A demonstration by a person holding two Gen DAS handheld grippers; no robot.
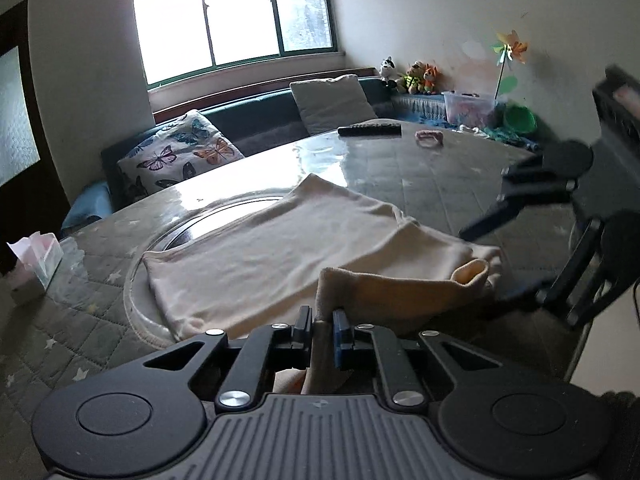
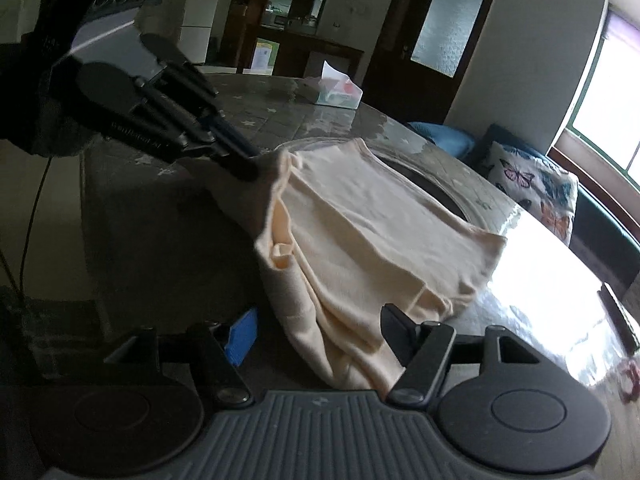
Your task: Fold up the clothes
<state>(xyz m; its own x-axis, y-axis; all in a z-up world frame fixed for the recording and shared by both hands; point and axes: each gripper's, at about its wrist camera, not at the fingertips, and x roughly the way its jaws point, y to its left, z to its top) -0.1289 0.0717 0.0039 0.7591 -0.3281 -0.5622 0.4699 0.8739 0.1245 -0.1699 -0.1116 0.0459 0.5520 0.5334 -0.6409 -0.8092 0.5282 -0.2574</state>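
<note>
Shirt (image 1: 280, 248) lay partly folded on the bench (image 1: 420, 176) in the left wrist view, its sleeve end doubled over at the near edge, where the left gripper (image 1: 322, 330) had its fingers closed on a fold of cloth. From the right wrist view, the right gripper (image 2: 316, 334) stood with fingers apart around the shirt's near hem, gripping nothing. Judging by this, one fold looked done and more remained.
</note>
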